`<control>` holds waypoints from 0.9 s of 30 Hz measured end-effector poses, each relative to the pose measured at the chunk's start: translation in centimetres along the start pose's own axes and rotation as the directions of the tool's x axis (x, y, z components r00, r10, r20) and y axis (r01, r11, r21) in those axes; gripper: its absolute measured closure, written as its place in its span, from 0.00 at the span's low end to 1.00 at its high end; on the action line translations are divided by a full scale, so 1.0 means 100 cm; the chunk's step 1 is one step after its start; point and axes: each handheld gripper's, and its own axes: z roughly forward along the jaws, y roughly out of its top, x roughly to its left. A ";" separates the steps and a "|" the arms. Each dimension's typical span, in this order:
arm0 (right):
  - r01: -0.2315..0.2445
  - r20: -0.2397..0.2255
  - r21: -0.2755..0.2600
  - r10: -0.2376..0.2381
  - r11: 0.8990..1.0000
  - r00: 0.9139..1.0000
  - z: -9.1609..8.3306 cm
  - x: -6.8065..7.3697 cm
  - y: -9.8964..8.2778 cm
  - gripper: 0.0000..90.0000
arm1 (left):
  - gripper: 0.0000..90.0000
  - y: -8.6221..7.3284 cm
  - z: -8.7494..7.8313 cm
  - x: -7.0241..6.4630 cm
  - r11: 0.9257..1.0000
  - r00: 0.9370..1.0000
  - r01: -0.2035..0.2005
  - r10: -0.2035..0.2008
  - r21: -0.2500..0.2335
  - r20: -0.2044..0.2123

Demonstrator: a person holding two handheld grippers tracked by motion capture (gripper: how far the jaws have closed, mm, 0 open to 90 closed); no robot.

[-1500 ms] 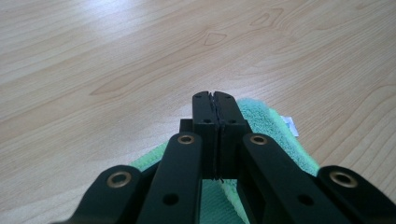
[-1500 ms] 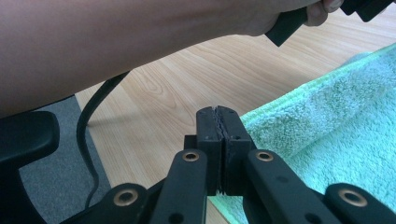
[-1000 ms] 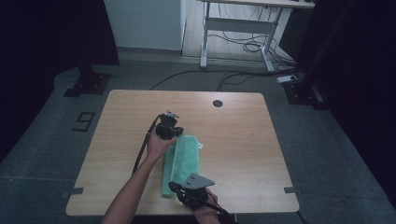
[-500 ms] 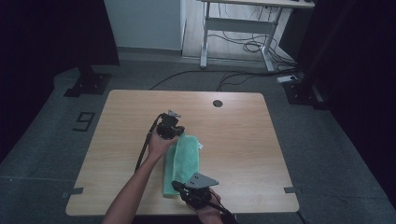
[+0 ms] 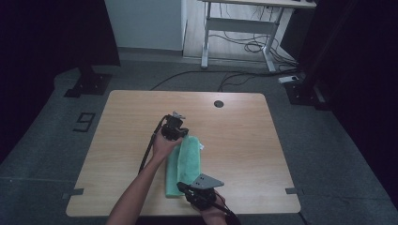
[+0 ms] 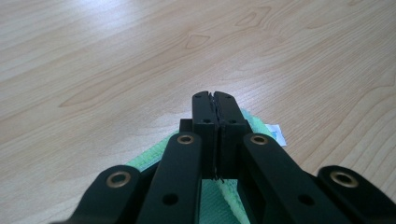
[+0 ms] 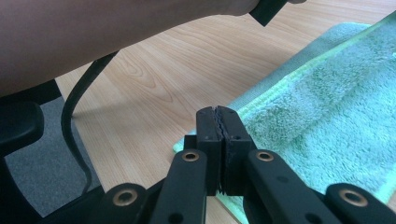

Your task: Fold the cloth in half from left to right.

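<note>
Two sets of tongs, and you have both clenched tight with the jaws pressed flat together. Your left gripper [image 6: 215, 100] sits over the far end of the green towel [image 5: 184, 164]; in the left gripper view its shut tips lie just above the towel's corner, where a small white tag [image 6: 274, 134] pokes out beside them. A thin fold of green runs under the jaws, but whether cloth is pinched between them cannot be told. Your right gripper [image 7: 217, 114] is at the near end of the same towel; in the right gripper view its closed tips rest at the towel's edge, close to a corner, and again a pinch of cloth cannot be made out.

From the high view, the towel lies folded into a long strip on the wooden table [image 5: 244, 126], running from your left gripper [image 5: 174, 127] down to your right gripper [image 5: 199, 192] near the table's front edge. Your left forearm [image 5: 141, 187] crosses the tabletop beside the towel, its black cable [image 5: 149, 150] trailing alongside.
</note>
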 end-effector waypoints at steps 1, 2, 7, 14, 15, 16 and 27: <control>-0.002 0.001 0.002 0.002 1.000 1.000 0.000 -0.001 -0.001 0.98 | 0.98 0.000 0.001 0.000 1.000 1.000 -0.001 0.001 0.001 0.001; -0.004 0.001 0.002 0.004 1.000 1.000 -0.001 -0.001 -0.001 0.98 | 0.98 0.000 0.002 -0.001 1.000 1.000 0.000 0.000 0.002 0.000; -0.010 0.005 0.004 0.010 1.000 1.000 -0.002 -0.003 -0.004 0.98 | 0.98 0.000 0.008 -0.003 1.000 1.000 0.002 -0.002 0.009 0.000; -0.016 0.014 0.014 0.015 1.000 1.000 -0.004 -0.005 -0.009 0.98 | 0.98 -0.001 0.014 -0.007 1.000 1.000 0.000 0.000 0.015 0.000; -0.017 0.014 0.017 0.017 1.000 1.000 -0.004 -0.005 -0.009 0.98 | 0.98 -0.001 0.014 -0.007 1.000 1.000 -0.001 0.001 0.015 0.001; -0.017 0.014 0.018 0.017 1.000 1.000 -0.004 -0.006 -0.010 0.98 | 0.98 -0.001 0.015 -0.007 1.000 1.000 0.000 0.000 0.016 0.002; -0.039 0.040 0.003 0.039 0.999 0.998 -0.014 -0.014 -0.013 0.98 | 0.98 0.002 0.020 -0.007 1.000 1.000 0.014 -0.014 0.014 0.001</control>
